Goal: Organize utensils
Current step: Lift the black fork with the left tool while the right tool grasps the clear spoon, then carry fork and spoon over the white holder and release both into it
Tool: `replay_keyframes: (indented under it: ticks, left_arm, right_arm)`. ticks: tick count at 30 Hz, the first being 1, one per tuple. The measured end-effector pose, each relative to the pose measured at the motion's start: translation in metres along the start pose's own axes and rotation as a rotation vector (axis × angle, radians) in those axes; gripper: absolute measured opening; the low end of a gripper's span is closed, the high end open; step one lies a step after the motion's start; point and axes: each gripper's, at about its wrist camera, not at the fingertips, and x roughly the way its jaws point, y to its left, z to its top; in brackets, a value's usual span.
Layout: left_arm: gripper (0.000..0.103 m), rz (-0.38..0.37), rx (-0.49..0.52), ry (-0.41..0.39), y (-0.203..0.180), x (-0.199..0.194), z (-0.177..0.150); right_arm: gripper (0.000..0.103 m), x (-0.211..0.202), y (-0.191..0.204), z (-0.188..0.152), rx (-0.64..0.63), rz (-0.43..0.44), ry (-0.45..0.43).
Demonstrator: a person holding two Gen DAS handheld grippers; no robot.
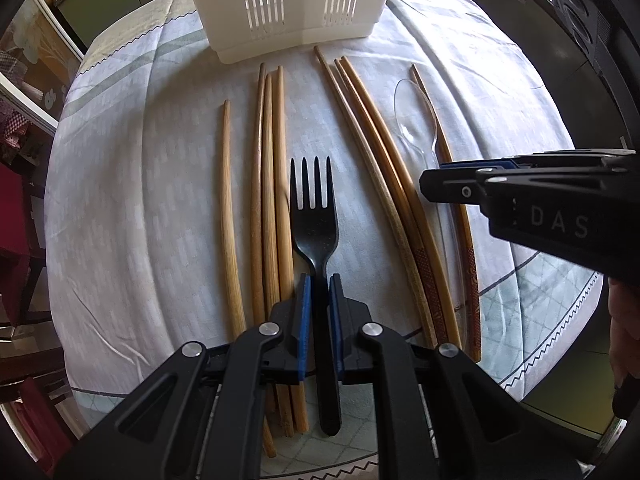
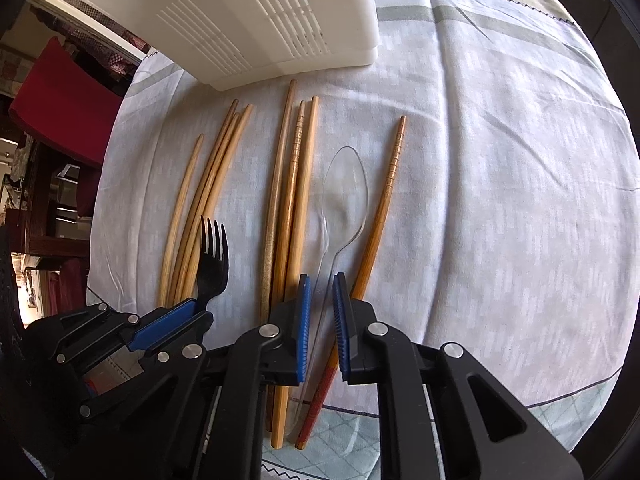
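Observation:
A black plastic fork [image 1: 314,216] lies on the tablecloth, tines toward the white slotted utensil basket [image 1: 280,8]. My left gripper [image 1: 319,280] straddles its handle with the blue pads close on either side; contact is unclear. A clear plastic spoon [image 2: 344,192] lies among several wooden chopsticks [image 2: 292,184]. My right gripper [image 2: 322,280] is open, with its pads on either side of the spoon's handle. The right gripper also shows in the left wrist view [image 1: 432,184], and the left gripper shows in the right wrist view [image 2: 192,312] by the fork [image 2: 212,256].
Several chopsticks [image 1: 268,184] lie left of the fork and more [image 1: 384,168] lie to its right. The basket [image 2: 240,20] stands at the far side of the table. A red chair [image 2: 60,100] is off the table's left edge.

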Motion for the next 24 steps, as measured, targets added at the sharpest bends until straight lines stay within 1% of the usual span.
replay_keyframes:
  ticks: [2,4,6,11,13,15,19,21,24]
  left_arm:
    - [0.009,-0.005,-0.008,-0.005,-0.001,-0.001,-0.002]
    - [0.009,-0.024,-0.016,-0.003,0.0,-0.003,-0.003]
    - [0.009,-0.041,-0.019,-0.018,0.003,-0.011,-0.003]
    - [0.009,-0.037,0.011,-0.126,0.003,-0.057,0.001]
    - [0.009,-0.054,0.006,-0.154,0.005,-0.074,0.005]
    - [0.009,-0.082,0.004,-0.19,0.008,-0.093,0.012]
    - [0.009,-0.137,-0.005,-0.344,0.013,-0.146,0.032]
    - [0.009,-0.16,-0.004,-0.46,0.015,-0.176,0.044]
    - [0.009,-0.161,-0.021,-0.639,0.022,-0.211,0.067]
  right_arm:
    - [0.011,-0.001,0.0,-0.002,-0.001,-0.001,-0.013]
    - [0.006,-0.004,0.001,-0.003,0.002,0.011,-0.036]
    - [0.005,-0.014,-0.001,-0.004,0.004,0.035,-0.064]
    - [0.005,-0.045,-0.001,-0.003,-0.012,0.08,-0.135]
    - [0.005,-0.055,-0.001,-0.002,-0.017,0.102,-0.151]
    - [0.005,-0.07,-0.001,-0.001,-0.025,0.144,-0.18]
    - [0.005,-0.12,0.005,0.0,-0.051,0.231,-0.313]
    - [0.005,-0.15,0.005,0.002,-0.07,0.252,-0.409]
    - [0.005,-0.188,0.008,0.009,-0.089,0.262,-0.558]
